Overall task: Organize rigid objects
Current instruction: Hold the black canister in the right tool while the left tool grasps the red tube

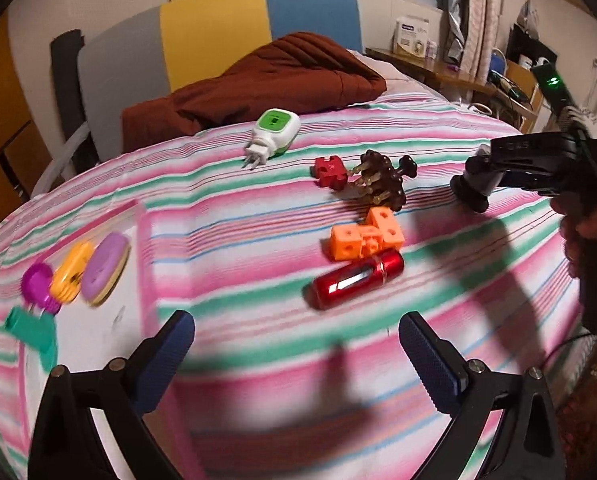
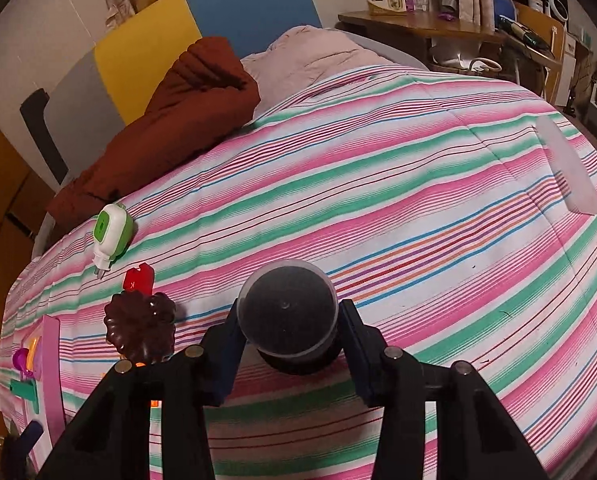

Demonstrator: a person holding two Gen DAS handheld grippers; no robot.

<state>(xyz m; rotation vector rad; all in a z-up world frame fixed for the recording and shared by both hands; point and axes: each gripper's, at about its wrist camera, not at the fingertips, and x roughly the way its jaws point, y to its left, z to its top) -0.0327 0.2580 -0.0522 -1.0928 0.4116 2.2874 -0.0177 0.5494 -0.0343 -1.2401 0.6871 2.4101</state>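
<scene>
your right gripper point(image 2: 288, 330) is clamped around a round black object with a clear dome cap point(image 2: 287, 312), its blue pads pressing on either side of it. the jaws stand only partly apart, as wide as the object's body. in the left wrist view the same dark object point(image 1: 472, 190) sits at the tip of the right gripper above the striped bedspread point(image 1: 258, 208), and part of your hand point(image 1: 586, 236) shows on the handle at the right edge.

your left gripper point(image 1: 296, 340) has its jaws spread wide with nothing between them, only bedspread below. just ahead of it lies a red metallic cylinder point(image 1: 356, 280) on its side, touching or nearly touching a cluster of orange cubes point(image 1: 368, 234) behind it. farther back are a dark brown flower-shaped piece with pegs point(image 1: 382, 178) and a red puzzle-shaped block point(image 1: 330, 172) just beside it. a white and green plug-in device point(image 1: 274, 132) lies apart, near the folded brown blanket point(image 1: 258, 84).

off to the left, a pink-rimmed tray point(image 1: 142, 240) holds a purple disc point(image 1: 104, 268), a yellow piece point(image 1: 72, 270), a magenta piece point(image 1: 38, 278) and a teal piece point(image 1: 32, 326); that area is blurred, so finer detail is unclear.

in the right wrist view a translucent white container point(image 2: 570, 168) rests on the bedspread far to the right, well apart from the rest.
</scene>
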